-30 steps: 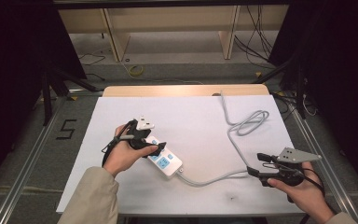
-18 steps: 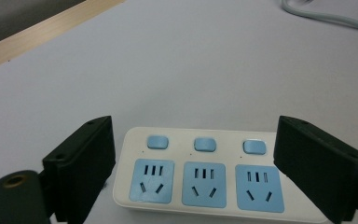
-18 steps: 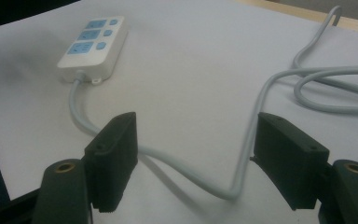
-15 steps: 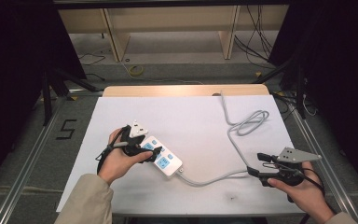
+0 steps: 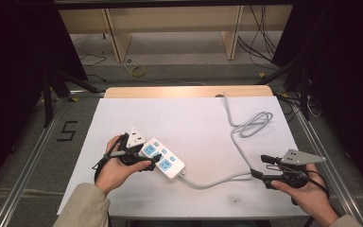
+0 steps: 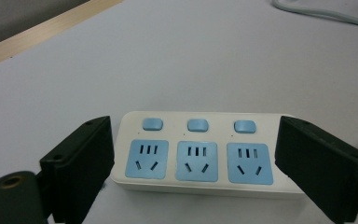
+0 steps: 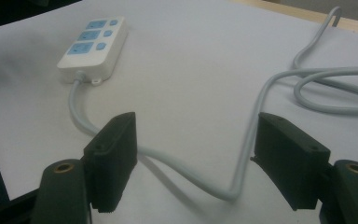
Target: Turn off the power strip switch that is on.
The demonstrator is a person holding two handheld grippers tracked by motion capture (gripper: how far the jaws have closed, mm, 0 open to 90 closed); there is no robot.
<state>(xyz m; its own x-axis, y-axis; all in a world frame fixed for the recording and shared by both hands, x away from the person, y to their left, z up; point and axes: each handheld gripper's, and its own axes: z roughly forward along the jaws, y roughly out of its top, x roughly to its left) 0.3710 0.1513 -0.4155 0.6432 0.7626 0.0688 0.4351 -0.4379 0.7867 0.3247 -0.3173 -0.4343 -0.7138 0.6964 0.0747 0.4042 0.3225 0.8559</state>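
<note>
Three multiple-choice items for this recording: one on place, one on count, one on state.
1. The power strip lies
A. by the left gripper
B. by the right gripper
C. on the floor

2. Its blue sockets number
A. two
B. three
C. five

3. The left gripper's jaws are
A. shut on the cord
B. shut on nothing
C. open, one off each end of the strip

Key: 1 A, the high view shows it at that hand; 2 B, three panels in the left gripper view; 3 C, neither pad touches it.
</note>
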